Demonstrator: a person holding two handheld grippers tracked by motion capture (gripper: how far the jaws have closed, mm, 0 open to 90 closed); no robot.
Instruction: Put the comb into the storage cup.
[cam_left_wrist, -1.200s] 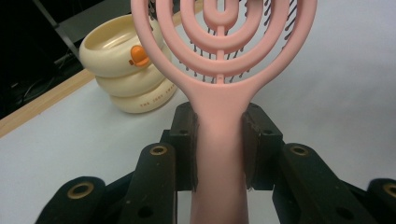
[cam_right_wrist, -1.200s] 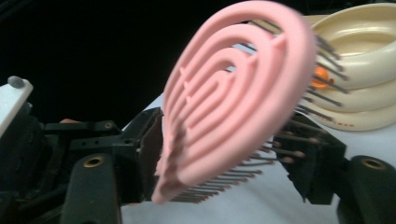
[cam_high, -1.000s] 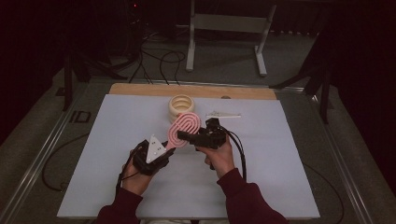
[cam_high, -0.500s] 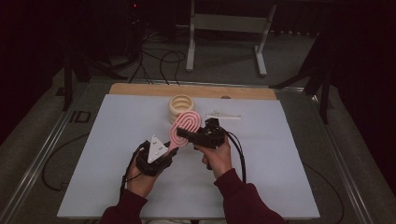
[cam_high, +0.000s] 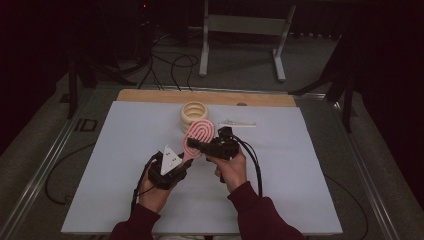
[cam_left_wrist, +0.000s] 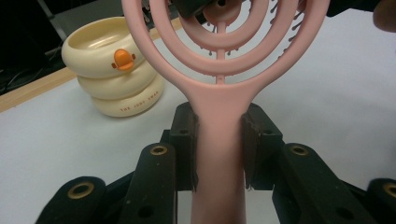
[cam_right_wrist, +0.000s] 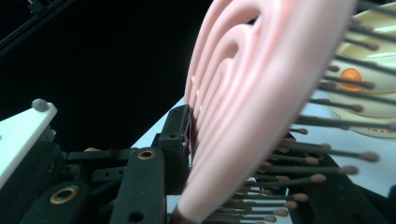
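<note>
A pink hairbrush (cam_high: 199, 135) is held above the white tabletop (cam_high: 125, 150), just in front of a stack of cream rings (cam_high: 194, 114). Its handle is clamped between the pads of the left tongs (cam_left_wrist: 218, 147). The right tongs (cam_right_wrist: 233, 154) have just been closing, and the brush's ringed head, bristles to one side, is gripped between their jaws.

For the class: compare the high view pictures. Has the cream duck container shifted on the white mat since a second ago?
No. The cream duck container sits at the same spot by the wooden board's edge throughout.
</note>
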